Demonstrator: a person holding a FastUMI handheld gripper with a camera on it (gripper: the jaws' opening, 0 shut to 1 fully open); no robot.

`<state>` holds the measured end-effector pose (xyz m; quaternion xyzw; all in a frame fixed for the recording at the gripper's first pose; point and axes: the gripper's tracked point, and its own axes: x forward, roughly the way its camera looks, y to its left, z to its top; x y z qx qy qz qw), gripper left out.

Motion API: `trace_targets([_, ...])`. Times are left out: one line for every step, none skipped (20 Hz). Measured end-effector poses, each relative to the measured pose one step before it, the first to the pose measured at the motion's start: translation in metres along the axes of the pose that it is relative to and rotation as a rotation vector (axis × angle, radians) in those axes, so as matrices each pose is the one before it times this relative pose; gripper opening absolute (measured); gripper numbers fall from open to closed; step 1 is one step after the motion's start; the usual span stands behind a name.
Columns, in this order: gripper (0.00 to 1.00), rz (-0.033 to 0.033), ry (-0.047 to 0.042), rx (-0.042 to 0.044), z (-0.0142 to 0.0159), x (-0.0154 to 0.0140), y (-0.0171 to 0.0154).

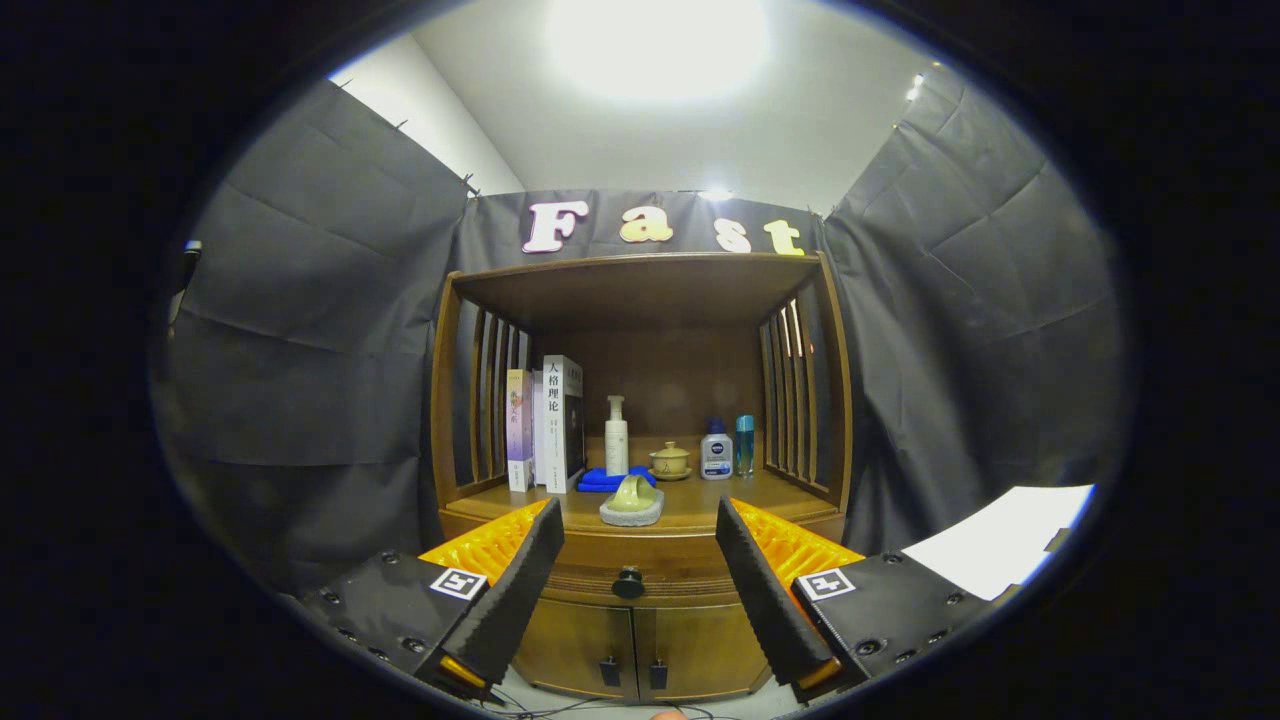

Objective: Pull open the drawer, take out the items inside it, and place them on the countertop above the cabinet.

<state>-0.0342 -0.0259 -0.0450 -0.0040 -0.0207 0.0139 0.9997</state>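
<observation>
Gripper (pixel 640 575) fingers are spread wide apart and hold nothing. Between them, a little way ahead, is the drawer (pixel 630 583) with its round dark knob (pixel 628 582). The drawer looks pushed in, flush with the front of the wooden cabinet (pixel 640 640). What is inside it cannot be seen.

This fits two stages. The drawer may be waiting to be pulled open. Or it may have been closed again, with its things already set up on the counter (pixel 700 505). A green cup lying on a gray pad (pixel 632 500) sits at the front of the counter, so it could be one of those things; one look cannot tell.

If the drawer is to be opened, the gripper would need to go straight to the knob, close both fingers on it and pull back level. The knob is small, so the aim must be good.

Farther back on the counter stand books (pixel 545 425), a white pump bottle (pixel 616 435) on a blue cloth (pixel 610 480), a small lidded cup (pixel 669 460), and two more bottles (pixel 728 448). Below the drawer are two cabinet doors (pixel 630 650). Nothing stands between the gripper and the knob. The cup near the counter's front edge could get bumped.
</observation>
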Motion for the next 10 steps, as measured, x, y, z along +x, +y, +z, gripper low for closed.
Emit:
trace_targets([0.97,0.00121,-0.00005,-0.00076,-0.00018,0.00051,0.00064])
trace_targets([0.97,0.00024,0.00226,-0.00003,-0.0012,0.00026,-0.00007])
trace_targets([0.97,0.00302,0.00329,0.003,-0.00159,0.00002,0.00044])
trace_targets([0.97,0.00182,0.00462,0.00335,-0.00141,0.00066,0.00064])
trace_targets([0.97,0.00231,0.00338,0.00078,-0.00151,0.00042,0.0001])
trace_targets([0.97,-0.00149,0.00332,-0.00139,-0.0019,0.00078,-0.00149])
trace_targets([0.97,0.00067,0.00609,-0.00169,-0.00156,0.00004,-0.00063])
trace_targets([0.97,-0.00043,0.00151,0.00122,-0.00064,-0.00045,-0.00094])
trace_targets([0.97,0.00021,0.00292,0.00252,-0.00064,0.00002,-0.00107])
trace_targets([0.97,-0.00057,0.00464,0.00331,-0.0009,0.00058,-0.00159])
